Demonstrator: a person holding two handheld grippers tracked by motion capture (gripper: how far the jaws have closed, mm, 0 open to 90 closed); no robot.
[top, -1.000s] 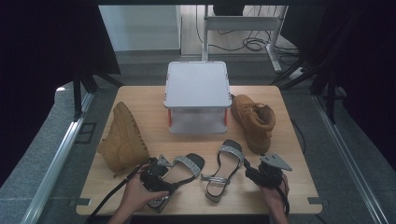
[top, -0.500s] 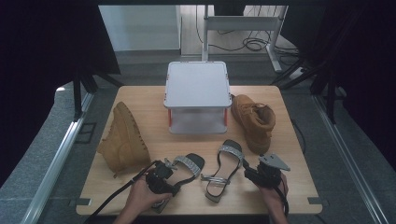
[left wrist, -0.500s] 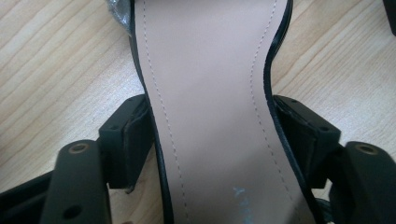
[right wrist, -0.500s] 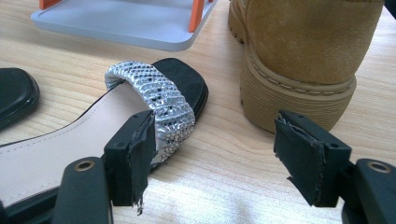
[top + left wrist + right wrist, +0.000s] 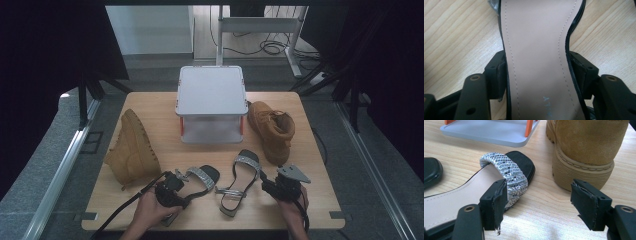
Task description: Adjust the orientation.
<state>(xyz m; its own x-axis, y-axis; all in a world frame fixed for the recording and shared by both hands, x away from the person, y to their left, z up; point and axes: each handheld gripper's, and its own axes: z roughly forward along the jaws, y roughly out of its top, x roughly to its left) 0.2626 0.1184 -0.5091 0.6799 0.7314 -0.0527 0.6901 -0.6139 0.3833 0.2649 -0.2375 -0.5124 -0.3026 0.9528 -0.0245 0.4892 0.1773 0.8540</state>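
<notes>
My left gripper (image 5: 537, 82) has just been closing across the sandal (image 5: 536, 50), pads at its sides, sole running straight ahead

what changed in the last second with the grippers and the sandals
The left gripper has just been closing its fingers around the left sandal, its sole now between them. The right gripper stays open beside the right sandal. Boots and the grey stand kept their places.
</notes>
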